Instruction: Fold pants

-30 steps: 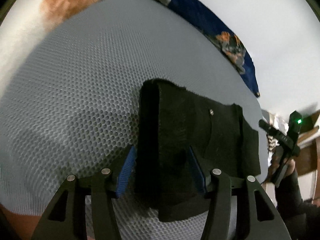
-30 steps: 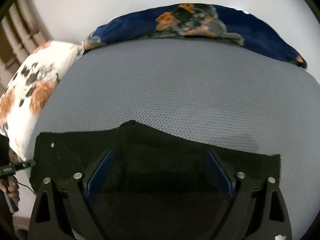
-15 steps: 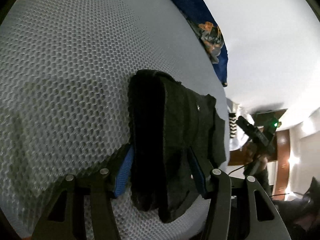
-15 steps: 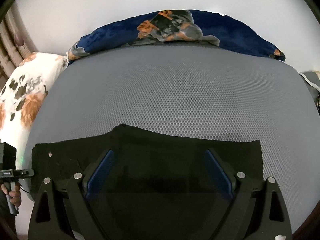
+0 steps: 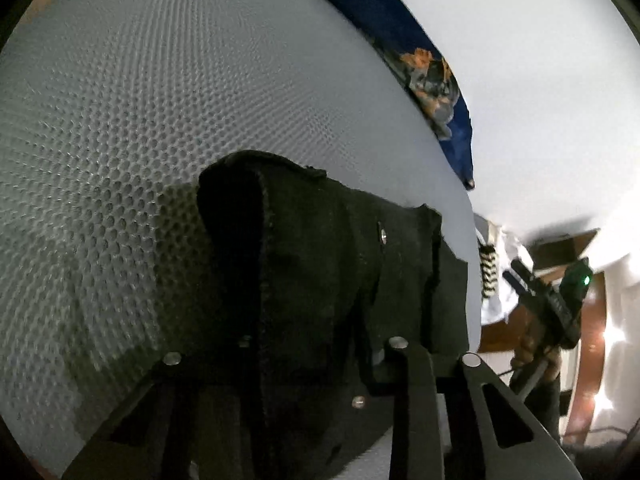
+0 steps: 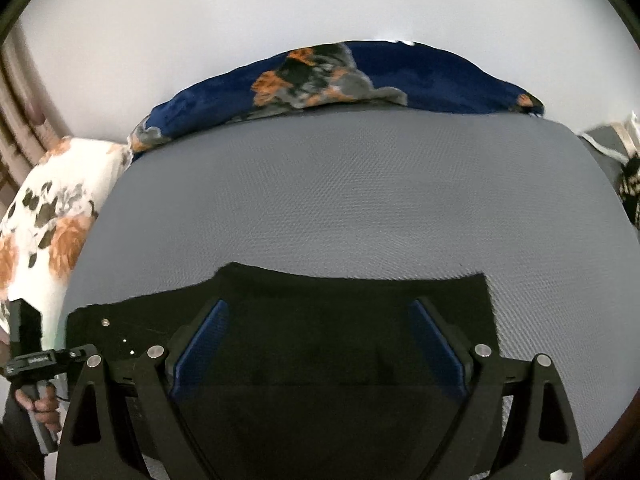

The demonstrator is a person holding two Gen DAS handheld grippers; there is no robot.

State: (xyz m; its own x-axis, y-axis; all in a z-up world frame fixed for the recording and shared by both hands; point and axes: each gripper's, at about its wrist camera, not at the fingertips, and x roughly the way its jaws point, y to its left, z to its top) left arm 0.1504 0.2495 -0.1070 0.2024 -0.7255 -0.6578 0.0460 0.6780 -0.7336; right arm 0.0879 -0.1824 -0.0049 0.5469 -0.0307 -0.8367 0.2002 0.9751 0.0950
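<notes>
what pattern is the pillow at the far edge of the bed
Navy blue pillow with orange and grey flowers, clearest in the right wrist view.

The left wrist view sits low and very close over the black pants [image 5: 320, 280], facing along the grey mesh surface [image 5: 140, 120]; it is dim, perhaps tilted. The right wrist view looks across the same pants [image 6: 340, 320] towards the blue pillow [image 6: 420, 76].

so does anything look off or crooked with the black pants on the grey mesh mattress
Slightly. The folded black fabric pants have an uneven far edge: the left section sits lower, stepped against the grey honeycomb-mesh mattress. No damage is visible.
</notes>
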